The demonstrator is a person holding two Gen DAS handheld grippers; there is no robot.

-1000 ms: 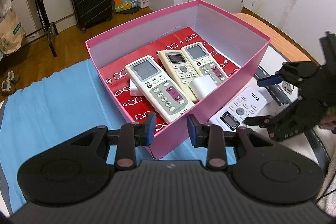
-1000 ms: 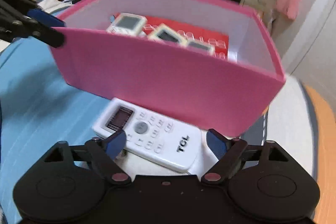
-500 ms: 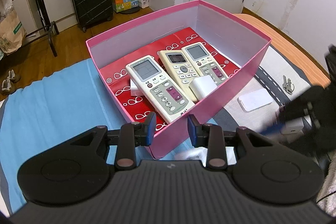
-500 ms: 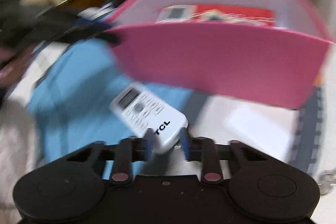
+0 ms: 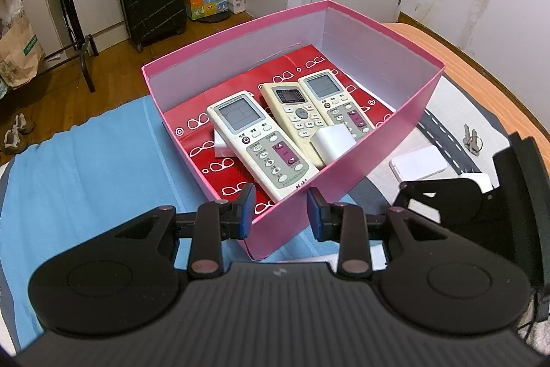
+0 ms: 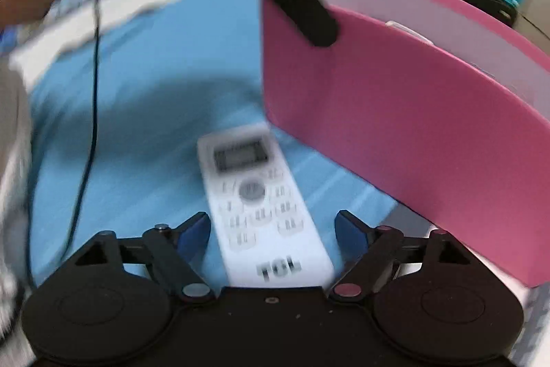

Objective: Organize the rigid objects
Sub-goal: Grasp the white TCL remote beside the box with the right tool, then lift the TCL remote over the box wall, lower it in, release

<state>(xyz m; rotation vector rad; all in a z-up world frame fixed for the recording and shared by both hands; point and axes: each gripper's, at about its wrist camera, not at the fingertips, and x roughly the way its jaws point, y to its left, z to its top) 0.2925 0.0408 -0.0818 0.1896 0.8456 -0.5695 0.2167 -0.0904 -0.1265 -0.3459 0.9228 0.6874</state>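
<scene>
While the right claw [image 6: 273,229] hangs spread wide, the TCL remote [image 6: 261,208] lies loose between its fingers on the blue blanket [image 6: 154,85], just beside the pink box [image 5: 343,174]. Left claw [image 5: 280,208] parted, straddling the box's near wall; three remotes [image 5: 261,140] inside.

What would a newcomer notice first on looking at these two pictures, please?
The pink box fills the middle of the left wrist view, with three remotes lying side by side on its red lining. In the blurred right wrist view, a white TCL remote lies on the blue cloth beside the box, between the spread fingers of the open right hand-held gripper.
</scene>
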